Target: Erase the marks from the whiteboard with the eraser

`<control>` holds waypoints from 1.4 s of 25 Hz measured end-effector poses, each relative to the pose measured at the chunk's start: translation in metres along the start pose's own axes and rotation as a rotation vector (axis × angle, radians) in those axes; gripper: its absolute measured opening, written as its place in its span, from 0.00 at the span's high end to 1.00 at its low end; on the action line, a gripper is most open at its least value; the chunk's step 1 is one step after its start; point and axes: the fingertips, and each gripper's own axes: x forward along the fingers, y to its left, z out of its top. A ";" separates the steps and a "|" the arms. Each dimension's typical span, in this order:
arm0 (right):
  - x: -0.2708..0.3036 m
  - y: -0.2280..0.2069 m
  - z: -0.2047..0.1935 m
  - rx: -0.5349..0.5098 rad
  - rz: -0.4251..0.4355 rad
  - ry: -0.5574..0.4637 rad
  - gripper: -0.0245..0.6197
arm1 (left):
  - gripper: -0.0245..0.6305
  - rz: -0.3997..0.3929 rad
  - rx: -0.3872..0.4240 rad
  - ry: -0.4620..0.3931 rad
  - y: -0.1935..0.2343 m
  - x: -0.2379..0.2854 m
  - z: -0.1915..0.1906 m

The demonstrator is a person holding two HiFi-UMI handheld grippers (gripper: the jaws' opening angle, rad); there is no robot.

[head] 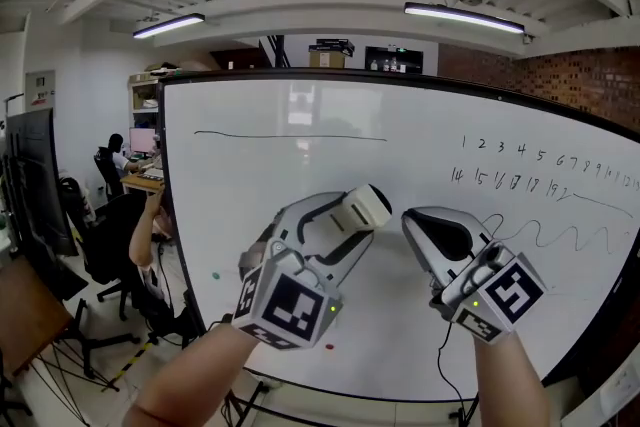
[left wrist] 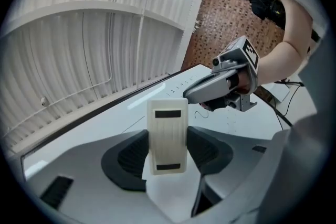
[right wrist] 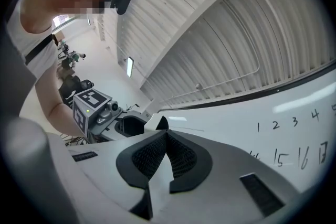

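Note:
A large whiteboard (head: 300, 185) stands in front of me. It carries a thin horizontal line (head: 290, 136) near the top, rows of handwritten numbers (head: 530, 165) at the right and a wavy line (head: 560, 235) below them. My left gripper (head: 355, 215) is shut on a cream eraser (left wrist: 168, 136), held in front of the board's middle. To its right my right gripper (head: 425, 225) is shut with nothing between its jaws, its tip near the wavy line's start. The numbers (right wrist: 294, 139) also show in the right gripper view.
A person (head: 118, 155) sits at a desk (head: 145, 180) at the far left, beside black office chairs (head: 100, 245). Small coloured magnets (head: 215, 276) dot the lower board. A brick wall (head: 590, 80) stands at the right, and a cable (head: 450, 375) hangs under my right gripper.

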 end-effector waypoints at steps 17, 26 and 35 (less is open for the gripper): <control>-0.025 -0.060 0.009 -0.385 -0.032 0.247 0.94 | 0.57 -0.028 0.225 0.076 0.047 0.021 -0.005; -0.001 -0.105 0.075 -0.409 -0.022 0.226 0.94 | 0.57 -0.049 0.200 0.079 0.052 0.024 0.002; 0.054 -0.038 0.016 -0.579 0.140 0.307 0.94 | 0.57 -0.038 0.253 0.106 0.056 0.030 0.003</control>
